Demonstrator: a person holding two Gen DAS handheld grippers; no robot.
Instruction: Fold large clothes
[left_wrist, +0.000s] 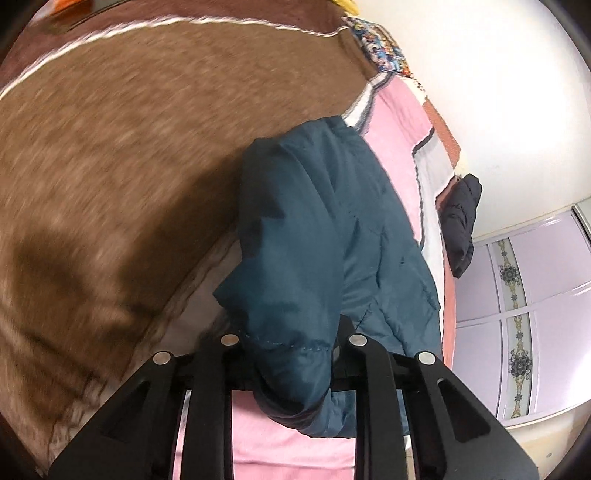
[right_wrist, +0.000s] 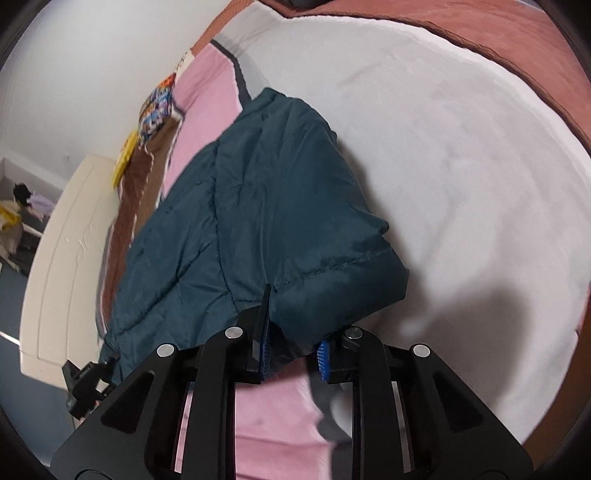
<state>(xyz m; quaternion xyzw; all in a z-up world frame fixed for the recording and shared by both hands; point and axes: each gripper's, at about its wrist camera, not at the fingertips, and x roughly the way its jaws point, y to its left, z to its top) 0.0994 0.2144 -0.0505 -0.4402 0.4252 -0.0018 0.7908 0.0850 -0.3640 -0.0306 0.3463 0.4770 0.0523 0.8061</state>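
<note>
A dark teal quilted jacket (left_wrist: 317, 236) is held up above the bed between my two grippers. My left gripper (left_wrist: 291, 354) is shut on one hemmed edge of the jacket, which bunches over and hides the fingertips. In the right wrist view the jacket (right_wrist: 251, 221) hangs in folds, and my right gripper (right_wrist: 291, 350) is shut on its stitched edge; the blue finger pads (right_wrist: 266, 350) show beside the cloth. The left gripper's black frame (right_wrist: 83, 384) shows at the jacket's far lower corner.
The bed carries a patchwork blanket: brown fleece (left_wrist: 129, 147), pink panel (left_wrist: 395, 122), white fleece (right_wrist: 461, 184), rust border (right_wrist: 517, 44). A dark garment (left_wrist: 461, 221) hangs by the white wall. A lilac wardrobe (left_wrist: 535, 277) and a cream bed board (right_wrist: 62, 258) flank the bed.
</note>
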